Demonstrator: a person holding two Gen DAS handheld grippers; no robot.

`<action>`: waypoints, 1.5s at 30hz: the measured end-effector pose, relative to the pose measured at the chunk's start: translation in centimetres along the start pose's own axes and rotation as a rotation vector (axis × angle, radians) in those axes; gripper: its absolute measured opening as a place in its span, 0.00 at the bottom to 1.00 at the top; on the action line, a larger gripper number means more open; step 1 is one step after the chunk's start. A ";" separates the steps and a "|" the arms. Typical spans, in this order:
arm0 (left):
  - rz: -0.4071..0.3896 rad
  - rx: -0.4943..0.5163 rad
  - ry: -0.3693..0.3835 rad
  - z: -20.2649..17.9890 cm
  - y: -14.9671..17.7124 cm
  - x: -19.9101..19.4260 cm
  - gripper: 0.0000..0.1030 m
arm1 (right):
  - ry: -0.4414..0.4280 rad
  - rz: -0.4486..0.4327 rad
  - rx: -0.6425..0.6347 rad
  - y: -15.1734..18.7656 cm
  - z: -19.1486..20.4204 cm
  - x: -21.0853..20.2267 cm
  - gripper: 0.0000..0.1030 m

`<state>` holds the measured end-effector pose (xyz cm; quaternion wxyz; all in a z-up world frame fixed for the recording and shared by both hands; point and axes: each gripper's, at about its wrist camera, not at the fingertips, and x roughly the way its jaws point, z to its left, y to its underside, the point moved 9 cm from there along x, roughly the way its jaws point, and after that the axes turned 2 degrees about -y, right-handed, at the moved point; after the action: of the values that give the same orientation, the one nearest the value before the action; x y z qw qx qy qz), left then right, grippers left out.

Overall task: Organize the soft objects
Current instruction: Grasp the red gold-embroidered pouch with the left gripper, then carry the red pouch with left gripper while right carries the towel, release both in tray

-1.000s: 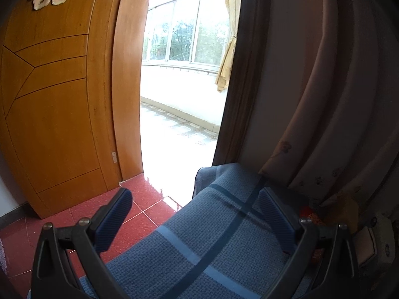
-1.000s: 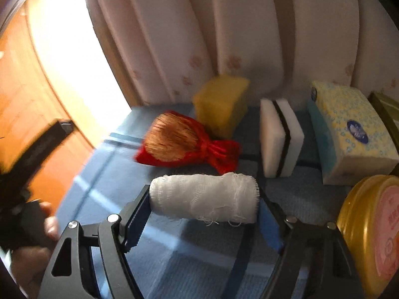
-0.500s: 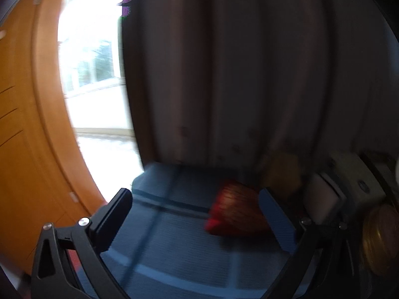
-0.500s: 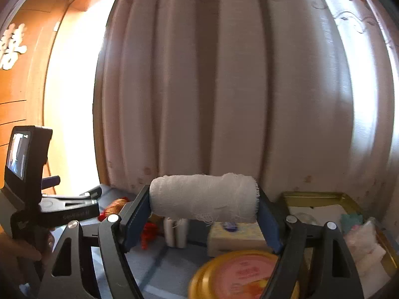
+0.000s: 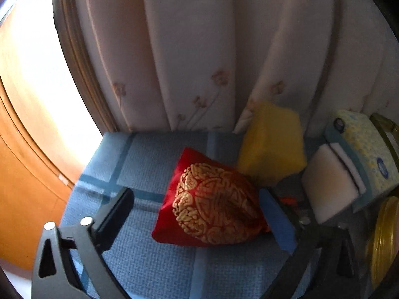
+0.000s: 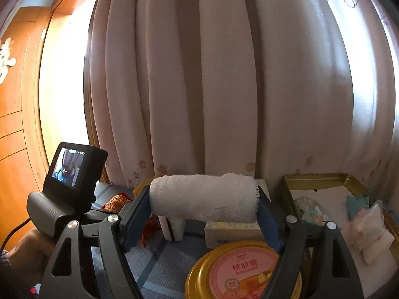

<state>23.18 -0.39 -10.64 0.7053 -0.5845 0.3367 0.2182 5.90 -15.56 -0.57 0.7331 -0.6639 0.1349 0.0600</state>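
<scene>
my left gripper (image 5: 197,214) — jaws closing, red pouch (image 5: 212,204) between them on the blue cloth (image 5: 149,261), right pad beside it, left pad apart. my right gripper (image 6: 203,220) — clamped endwise on the gauze roll (image 6: 203,198), held above the gold tin (image 6: 239,271); tray (image 6: 316,178) to its right.

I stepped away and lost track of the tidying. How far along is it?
Done: a few soft items already lie in the gold tray. In hand: the right hand-held gripper holds the gauze roll lifted, and the left hand-held gripper is closing around the red pouch, which lies on the blue cloth. Left: yellow sponge, white sponge, tissue pack.
</scene>
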 end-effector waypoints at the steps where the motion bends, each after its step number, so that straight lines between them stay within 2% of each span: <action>1: 0.014 -0.010 0.019 0.2 0.0 0.3 0.82 | 0.001 0.003 0.006 0.0 -0.1 0.0 0.77; 3: 0.047 -0.038 0.090 0.1 0.4 0.9 0.61 | 0.001 0.008 0.015 0.3 -0.2 0.0 0.77; 5: 0.050 -0.059 0.132 0.0 0.5 0.9 0.52 | 0.003 0.010 0.025 0.3 -0.3 0.1 0.77; 6: 0.045 -0.063 0.133 0.1 0.6 0.7 0.40 | 0.005 0.009 0.028 0.3 -0.3 0.1 0.77; 9: 0.012 -0.062 0.101 0.2 0.8 -0.4 0.17 | 0.014 0.003 0.030 0.0 -0.7 0.3 0.77; 13: -0.099 -0.105 0.091 0.7 1.0 -3.6 0.15 | 0.027 -0.010 0.030 -0.2 -0.8 0.2 0.77; 14: -0.152 -0.142 0.091 1.3 1.0 -4.9 0.15 | 0.031 -0.014 0.031 -0.3 -0.9 0.1 0.77; 17: -0.244 -0.233 0.088 2.5 1.1 -7.0 0.15 | 0.043 -0.033 0.033 -0.5 -1.1 -0.2 0.77; 19: -0.295 -0.303 0.063 3.6 1.7 -8.5 0.15 | 0.046 -0.044 0.032 -0.6 -1.2 -0.4 0.77; 21: -0.326 -0.326 0.022 4.1 2.2 -9.5 0.15 | 0.050 -0.052 0.024 -0.6 -1.2 -0.5 0.77; 25: -0.414 -0.274 -0.068 3.7 2.2 -11.1 0.15 | 0.059 -0.067 -0.005 -0.7 -1.2 -1.0 0.77; 28: -0.477 -0.170 -0.144 2.1 2.0 -12.4 0.15 | 0.060 -0.087 -0.039 -0.7 -1.0 -1.6 0.77; 30: -0.490 -0.144 -0.148 1.1 2.1 -12.9 0.15 | 0.065 -0.100 -0.072 -0.7 -0.8 -2.2 0.77; 33: -0.480 -0.166 -0.125 0.7 2.5 -13.2 0.15 | 0.067 -0.110 -0.107 -0.5 -0.8 -2.8 0.77; 45: -0.478 -0.186 -0.104 -2.0 4.0 -14.6 0.15 | 0.090 -0.117 -0.148 -0.1 -2.9 -4.0 0.77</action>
<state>10.04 -0.23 -2.91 0.6964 -0.6977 0.1310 0.1051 1.78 -18.11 0.37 0.6775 -0.7250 0.1239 -0.0032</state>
